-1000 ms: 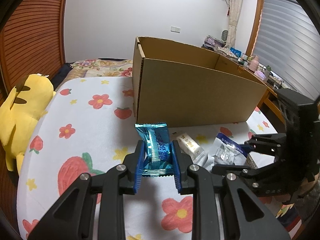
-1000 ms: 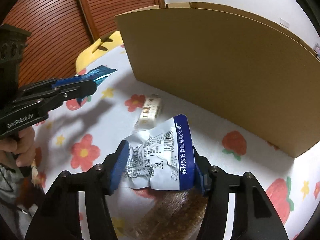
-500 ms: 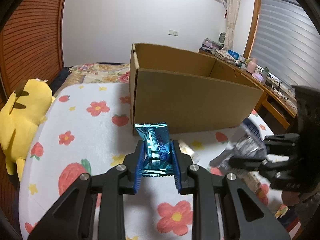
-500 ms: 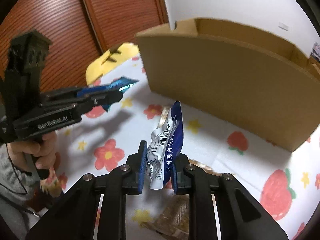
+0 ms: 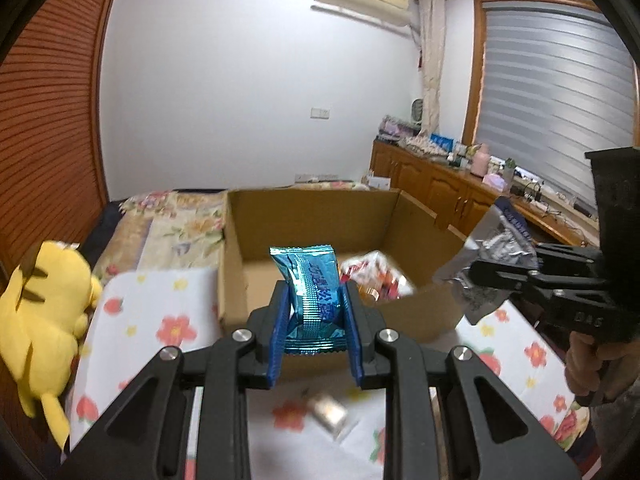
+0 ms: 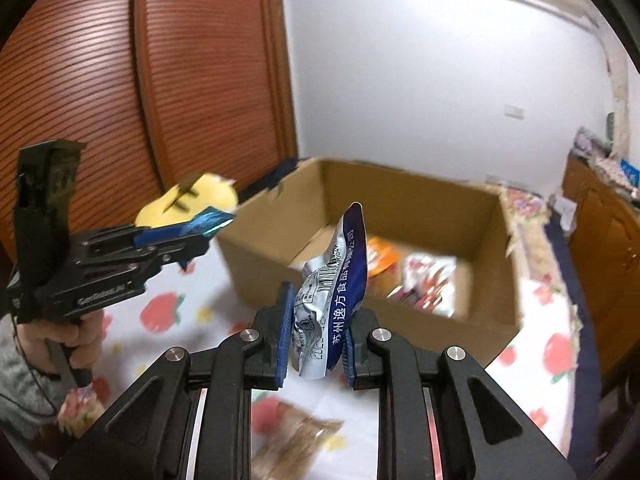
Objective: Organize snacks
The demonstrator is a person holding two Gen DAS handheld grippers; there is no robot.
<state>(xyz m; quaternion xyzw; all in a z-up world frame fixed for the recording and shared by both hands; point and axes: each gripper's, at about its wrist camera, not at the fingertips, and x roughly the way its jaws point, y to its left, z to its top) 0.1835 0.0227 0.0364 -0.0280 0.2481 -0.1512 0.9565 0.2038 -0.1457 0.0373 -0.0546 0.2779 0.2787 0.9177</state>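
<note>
My left gripper [image 5: 315, 332] is shut on a shiny blue snack packet [image 5: 314, 292], held upright above the near wall of the open cardboard box [image 5: 416, 320]. My right gripper [image 6: 316, 344] is shut on a silver and dark blue snack pouch [image 6: 332, 300], held in the air in front of the same box [image 6: 496, 320]. The right gripper with its pouch [image 5: 500, 256] shows at the right of the left wrist view. The left gripper [image 6: 188, 246] shows at the left of the right wrist view. Several snack packets [image 6: 424, 284] lie inside the box.
The box stands on a bed with a white flower and strawberry sheet [image 5: 132, 320]. A small cream snack bar [image 5: 330, 414] and a brown packet [image 6: 296, 440] lie on the sheet below the grippers. A yellow plush toy [image 5: 36, 312] lies at the left. A wooden cabinet [image 5: 448, 188] stands at the right.
Both grippers have risen with their packets and now look down into the box. The right gripper closed on the silver pouch and lifted it off the sheet.
</note>
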